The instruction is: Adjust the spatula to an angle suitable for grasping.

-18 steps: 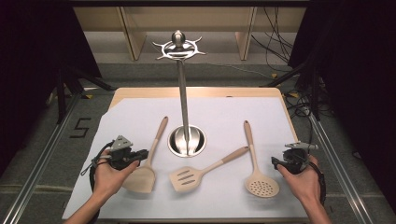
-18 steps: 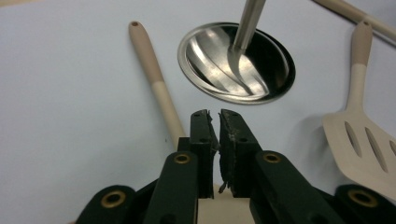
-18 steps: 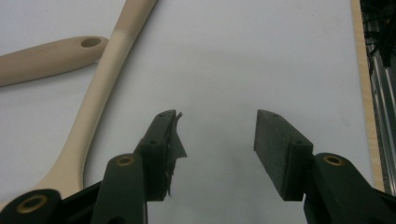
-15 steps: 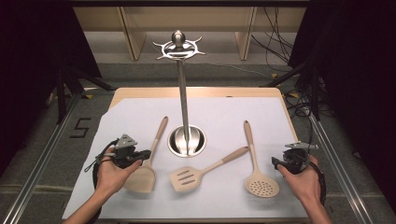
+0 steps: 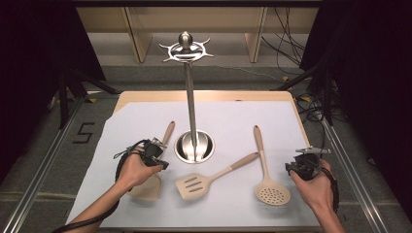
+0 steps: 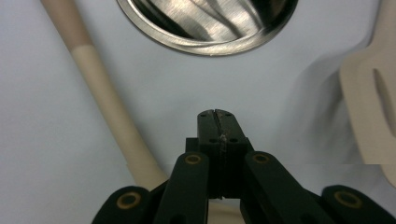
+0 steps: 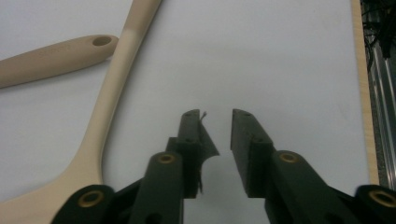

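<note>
- I see my left hand-held gripper (image 5: 158,156) low over the white sheet (image 5: 228,116) on the counter (image 5: 145,96), just beside the handle of the flat spatula (image 5: 154,170)
- Its two black jaws are pressed together with nothing between them, as the left gripper view shows (image 6: 216,122)
- In that view the flat spatula's handle (image 6: 100,98) runs past the jaws on their left side, close but not touching the tips
- The wide end of the flat spatula lies under my left hand (image 5: 136,170), so part of it is hidden
- The round shiny base of the metal stand (image 5: 194,145) sits near the left hand-held gripper, and its tall pole rises to a ring of hooks on top
- My right hand-held gripper (image 5: 302,166) is at the right side of the sheet, in my right hand (image 5: 316,182)
- Its jaws stand a little apart and hold nothing, with only white sheet between them in the right gripper view (image 7: 215,122)
- The spoon with holes (image 5: 265,170) lies just beside the right hand-held gripper, its handle pointing away from me
- The slotted turner (image 5: 214,177) lies in the middle, between the two other tools, with its handle tip near the spoon's handle
</note>
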A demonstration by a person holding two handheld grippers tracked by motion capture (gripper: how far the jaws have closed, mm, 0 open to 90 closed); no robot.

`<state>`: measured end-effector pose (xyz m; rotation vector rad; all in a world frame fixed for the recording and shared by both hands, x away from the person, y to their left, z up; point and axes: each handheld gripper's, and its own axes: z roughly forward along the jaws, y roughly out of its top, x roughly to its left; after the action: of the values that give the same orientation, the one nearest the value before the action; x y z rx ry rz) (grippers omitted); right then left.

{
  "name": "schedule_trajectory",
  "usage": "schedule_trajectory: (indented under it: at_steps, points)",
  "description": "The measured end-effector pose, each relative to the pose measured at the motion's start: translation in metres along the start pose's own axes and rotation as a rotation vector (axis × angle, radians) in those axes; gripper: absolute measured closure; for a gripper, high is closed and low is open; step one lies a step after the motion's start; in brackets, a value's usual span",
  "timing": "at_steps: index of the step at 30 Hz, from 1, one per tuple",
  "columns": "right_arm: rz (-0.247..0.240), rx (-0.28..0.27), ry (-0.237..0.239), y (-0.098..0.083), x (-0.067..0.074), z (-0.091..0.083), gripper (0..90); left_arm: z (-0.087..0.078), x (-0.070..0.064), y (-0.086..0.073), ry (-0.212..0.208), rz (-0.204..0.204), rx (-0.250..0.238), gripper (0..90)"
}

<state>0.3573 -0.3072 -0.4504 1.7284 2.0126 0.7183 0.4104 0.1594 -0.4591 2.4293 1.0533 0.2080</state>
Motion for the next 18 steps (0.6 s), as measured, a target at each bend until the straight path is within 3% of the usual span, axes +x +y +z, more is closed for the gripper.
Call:
schedule_trajectory:
  at_steps: [1,3,4,5,8,14,17,18]
  points:
    - [-0.047,-0.017,0.006,0.001,-0.004,-0.002,81.1,0.002,0.000,0.001,-0.006,-0.006,0.006,89.3]
    - [-0.055,-0.024,0.014,0.003,-0.005,-0.004,85.1,0.006,-0.002,0.003,-0.014,-0.030,0.023,89.3]
    - [-0.039,-0.012,0.000,0.004,-0.004,-0.006,86.4,0.008,-0.001,0.004,-0.011,-0.027,0.029,89.2]
    - [-0.052,-0.023,0.025,0.005,-0.005,-0.006,86.7,0.009,0.000,0.005,-0.010,-0.027,0.033,89.2]
    - [-0.035,-0.022,0.026,0.004,-0.004,-0.004,87.4,0.012,0.004,0.008,0.013,-0.026,0.059,89.2]
    - [-0.058,-0.030,0.029,0.004,-0.005,-0.005,86.7,0.016,0.003,0.013,0.017,-0.027,0.088,89.3]
    - [-0.050,-0.022,0.024,0.003,-0.003,-0.006,86.3,0.013,0.002,0.011,0.036,-0.024,0.127,89.5]
    - [-0.057,-0.026,0.025,0.003,-0.004,-0.005,86.2,0.010,0.003,0.010,0.043,-0.007,0.153,89.5]
